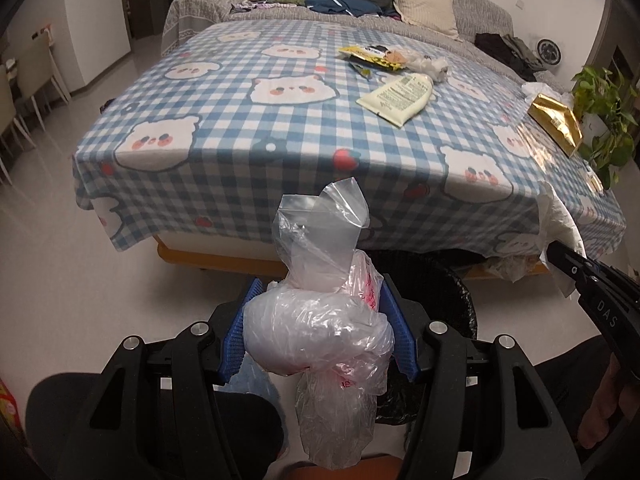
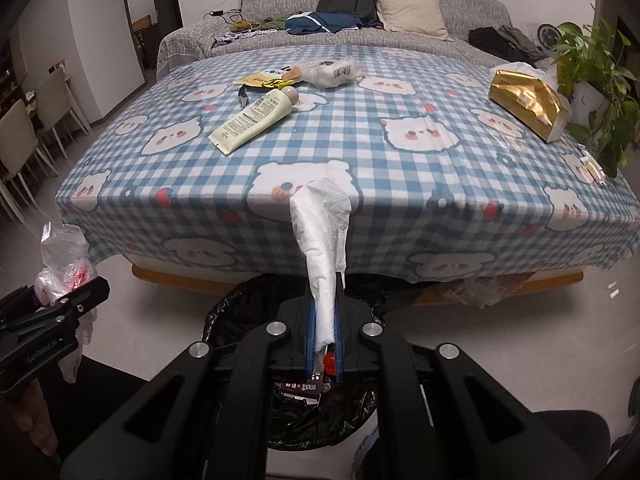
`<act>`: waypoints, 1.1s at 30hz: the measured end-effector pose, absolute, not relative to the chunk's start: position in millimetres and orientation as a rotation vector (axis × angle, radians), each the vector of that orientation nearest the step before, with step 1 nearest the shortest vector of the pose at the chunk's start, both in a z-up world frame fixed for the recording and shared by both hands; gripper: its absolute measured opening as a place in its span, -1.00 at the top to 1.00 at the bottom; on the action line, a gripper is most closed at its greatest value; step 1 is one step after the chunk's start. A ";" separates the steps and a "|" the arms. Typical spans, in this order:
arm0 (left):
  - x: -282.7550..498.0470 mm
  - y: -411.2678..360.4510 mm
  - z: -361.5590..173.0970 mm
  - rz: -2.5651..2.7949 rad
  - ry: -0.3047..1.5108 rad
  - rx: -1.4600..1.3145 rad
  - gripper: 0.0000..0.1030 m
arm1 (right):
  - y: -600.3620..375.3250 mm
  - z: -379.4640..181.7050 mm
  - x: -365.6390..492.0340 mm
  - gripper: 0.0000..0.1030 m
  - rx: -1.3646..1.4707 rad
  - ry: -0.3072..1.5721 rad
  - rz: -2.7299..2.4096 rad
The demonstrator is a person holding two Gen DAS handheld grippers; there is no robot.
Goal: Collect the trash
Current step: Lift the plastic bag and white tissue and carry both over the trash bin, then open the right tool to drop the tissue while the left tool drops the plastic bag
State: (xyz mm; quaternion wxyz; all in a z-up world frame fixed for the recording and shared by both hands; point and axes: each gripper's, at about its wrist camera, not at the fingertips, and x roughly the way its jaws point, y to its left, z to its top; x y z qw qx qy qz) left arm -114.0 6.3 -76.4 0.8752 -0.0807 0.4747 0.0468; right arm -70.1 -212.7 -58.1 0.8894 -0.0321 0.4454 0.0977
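My left gripper [image 1: 318, 320] is shut on a crumpled clear plastic bag [image 1: 320, 320] with red print, held just left of a bin [image 1: 452, 292] lined with a black bag. My right gripper [image 2: 325, 316] is shut on a white plastic bag [image 2: 324, 240] and holds it above the bin [image 2: 240, 320], which has wrappers inside. On the blue checked tablecloth [image 2: 360, 152] lie a cream tube [image 2: 256, 116], a yellow wrapper [image 2: 260, 79], a clear wrapper bundle [image 2: 334, 70] and a gold packet [image 2: 528, 104]. The left gripper also shows in the right wrist view [image 2: 60, 300].
A grey sofa [image 2: 400, 4] with a backpack, clothes and a cushion stands behind the table. A potted plant [image 2: 596, 68] is at the table's right. Dining chairs [image 2: 24, 136] stand at the far left. More crumpled trash lies under the table's right side [image 2: 476, 292].
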 end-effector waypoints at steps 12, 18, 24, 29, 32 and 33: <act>-116.7 1.2 -108.2 0.100 1.047 -0.197 -0.12 | -208.1 -91.6 -81.2 0.87 -0.086 0.997 0.224; -105.4 5.6 -132.5 0.086 1.072 -0.216 -0.12 | -201.7 -112.9 -72.7 0.87 -0.084 1.043 0.233; -92.6 9.4 -158.1 0.092 1.098 -0.217 -0.12 | -190.7 -146.2 -59.4 0.87 -0.101 1.106 0.250; -83.6 13.0 -179.5 0.092 1.114 -0.211 -0.12 | -181.6 -175.4 -49.5 0.87 -0.127 1.152 0.265; -80.3 16.9 -196.0 0.096 1.134 -0.218 -0.12 | -177.2 -191.4 -44.4 0.87 -0.139 1.175 0.270; -78.7 18.4 -203.3 0.103 1.147 -0.216 -0.12 | -175.7 -198.2 -42.4 0.87 -0.138 1.186 0.273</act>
